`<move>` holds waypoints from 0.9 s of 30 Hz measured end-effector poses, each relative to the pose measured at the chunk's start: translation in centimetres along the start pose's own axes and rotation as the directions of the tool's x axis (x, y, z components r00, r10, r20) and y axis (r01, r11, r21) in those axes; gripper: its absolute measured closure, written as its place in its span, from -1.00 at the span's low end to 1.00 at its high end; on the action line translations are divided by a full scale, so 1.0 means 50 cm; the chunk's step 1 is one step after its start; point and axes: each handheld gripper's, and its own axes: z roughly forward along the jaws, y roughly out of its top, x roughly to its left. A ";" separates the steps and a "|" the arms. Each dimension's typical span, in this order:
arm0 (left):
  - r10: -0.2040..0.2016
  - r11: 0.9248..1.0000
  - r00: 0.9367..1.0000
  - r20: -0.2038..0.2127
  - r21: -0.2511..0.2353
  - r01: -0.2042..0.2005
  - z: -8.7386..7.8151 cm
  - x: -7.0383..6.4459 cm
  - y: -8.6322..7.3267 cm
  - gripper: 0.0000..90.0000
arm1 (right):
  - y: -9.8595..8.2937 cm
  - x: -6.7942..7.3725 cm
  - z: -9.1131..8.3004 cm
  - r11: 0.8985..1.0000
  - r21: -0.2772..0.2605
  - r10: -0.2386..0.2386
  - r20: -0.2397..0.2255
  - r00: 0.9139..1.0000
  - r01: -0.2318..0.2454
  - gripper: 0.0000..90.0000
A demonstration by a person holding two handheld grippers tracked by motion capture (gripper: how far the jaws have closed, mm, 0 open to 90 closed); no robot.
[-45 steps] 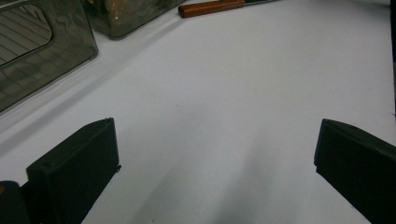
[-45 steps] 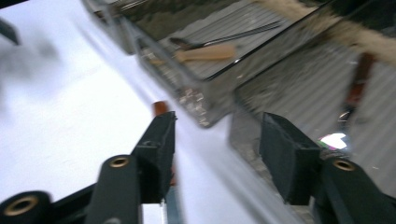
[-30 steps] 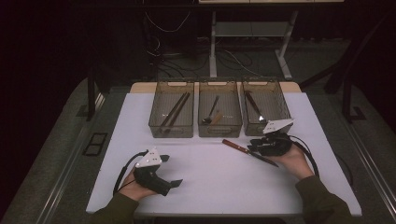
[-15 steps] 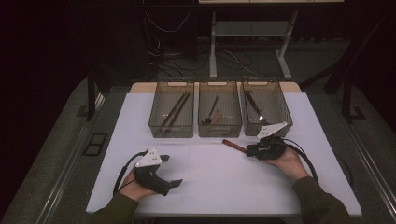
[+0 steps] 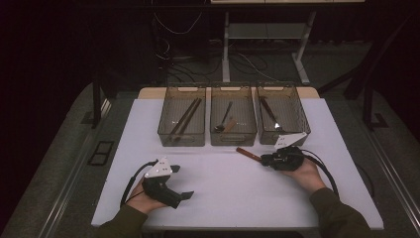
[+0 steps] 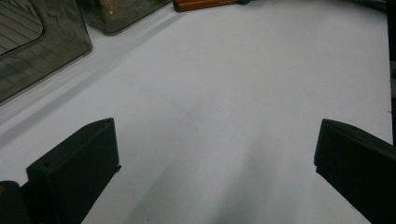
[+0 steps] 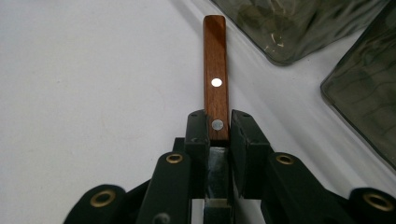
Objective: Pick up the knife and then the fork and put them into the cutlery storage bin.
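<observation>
A knife with a riveted wooden handle [image 7: 215, 70] points away from my right gripper [image 7: 218, 127], whose jaws are shut on the handle's near end; the metal blade runs back between the jaws. In the high view the right gripper [image 5: 271, 159] holds the knife [image 5: 246, 153] just above the white table, in front of the middle and right bins. My left gripper [image 5: 184, 195] rests at the table's front left, open, with nothing between its fingers [image 6: 74, 163]. The knife's handle end [image 6: 205, 4] shows at the top of the left gripper view.
Three clear grey bins stand in a row at the back of the white table [image 5: 228, 198]: the left bin [image 5: 182, 120] holds chopsticks, the middle bin [image 5: 233, 119] a spoon, the right bin [image 5: 282, 116] a knife. Dark floor and desk legs lie beyond.
My right gripper has carried the knife a little forward and left, toward the bins. The left gripper has stayed put.
</observation>
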 end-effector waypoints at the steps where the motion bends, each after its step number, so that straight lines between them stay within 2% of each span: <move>1: 0.000 1.000 1.000 0.000 0.000 0.000 0.000 0.000 0.000 -1.00 | 0.000 0.001 0.000 1.000 0.001 0.004 0.003 1.000 -0.004 0.74; 4: -0.001 1.000 1.000 0.000 -0.003 0.001 0.000 0.000 0.000 -1.00 | 0.002 -0.001 -0.001 1.000 0.004 0.022 -0.004 1.000 -0.022 0.74; 14: 0.002 1.000 1.000 0.000 -0.001 -0.002 -0.002 0.000 0.000 -1.00 | 0.008 -0.004 -0.009 0.999 0.025 0.027 -0.016 1.000 -0.027 0.74; 23: -0.002 1.000 1.000 0.001 0.001 0.002 -0.002 0.001 -0.001 -1.00 | 0.019 -0.004 -0.039 1.000 -0.005 0.028 -0.005 1.000 -0.028 0.74; 27: 0.003 1.000 1.000 -0.004 0.007 -0.003 -0.003 0.001 -0.002 -1.00 | 0.026 -0.004 -0.061 0.999 -0.031 0.033 -0.018 0.999 -0.034 0.73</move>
